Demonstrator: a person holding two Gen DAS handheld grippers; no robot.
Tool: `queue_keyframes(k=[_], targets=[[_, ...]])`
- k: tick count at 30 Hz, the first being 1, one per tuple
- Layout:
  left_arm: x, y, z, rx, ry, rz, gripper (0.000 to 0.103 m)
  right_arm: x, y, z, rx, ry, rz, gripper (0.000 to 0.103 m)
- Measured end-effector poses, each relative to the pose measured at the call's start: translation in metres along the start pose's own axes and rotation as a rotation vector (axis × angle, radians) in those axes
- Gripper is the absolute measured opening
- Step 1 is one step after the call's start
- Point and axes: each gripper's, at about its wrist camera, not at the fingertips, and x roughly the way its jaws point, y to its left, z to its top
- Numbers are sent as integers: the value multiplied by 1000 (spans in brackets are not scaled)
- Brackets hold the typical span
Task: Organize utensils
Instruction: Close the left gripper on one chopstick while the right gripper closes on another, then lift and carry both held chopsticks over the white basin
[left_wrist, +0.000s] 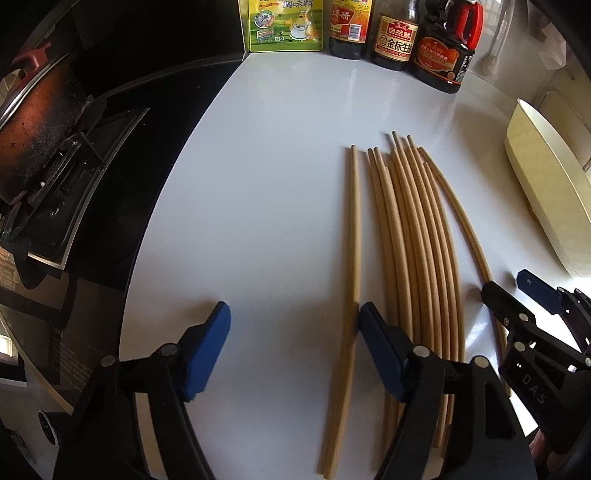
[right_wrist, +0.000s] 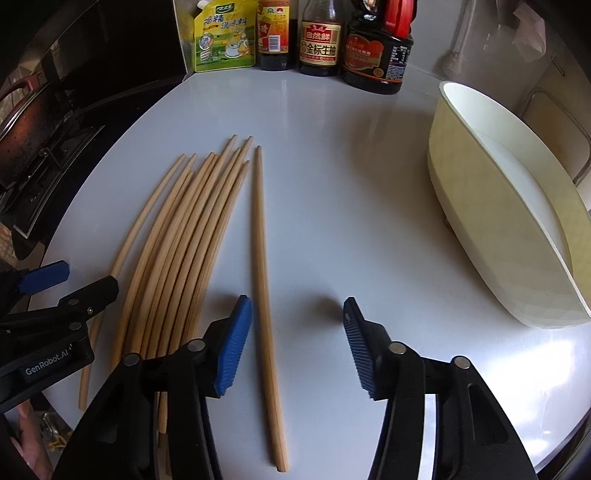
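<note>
Wooden chopsticks (left_wrist: 406, 236) lie between both released jaws; only the right view shows the cream holder's (right_wrist: 480, 206) inside.

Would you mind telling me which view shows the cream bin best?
The right wrist view: the cream bin shows its rim, outer wall and pale inside. The left wrist view catches only part of it at the right edge.

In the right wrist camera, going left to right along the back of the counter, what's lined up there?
Green seasoning pouch, then a dark vinegar bottle, then a soy sauce bottle with a yellow-and-red label, then a wider dark sauce bottle with a red cap.
</note>
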Motion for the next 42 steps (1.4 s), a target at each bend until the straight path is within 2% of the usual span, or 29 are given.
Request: queue_keyframes(k=[3,5,6,7,14,19,26,32,42], targets=[[-2,-4,4,-1,14,-9,49,2,6,4,-31,17,27,23],[-3,-7,6,9,13,-16,23,4,9,6,-51,24,33,14],[-3,-7,7,12,16,-23,16,5,10,7,-59,27,34,7],[-3,-8,8,10,22,-36,8,5,11,7,-64,29,31,7],[-7,-3,8,-4,44,-65,7,4,-10,1,47,51,111,6],[-19,0,8,-8,53,-70,7,-12,-20,-4,97,43,153,6],[-61,-15,15,-4,-1,-92,7,-55,-28,-7,98,-1,186,6],[-95,-58,33,42,-80,-136,7,-95,-63,0,103,-66,154,6],[-118,-178,83,166,-149,-196,7,-119,-178,13,218,-136,40,6]])
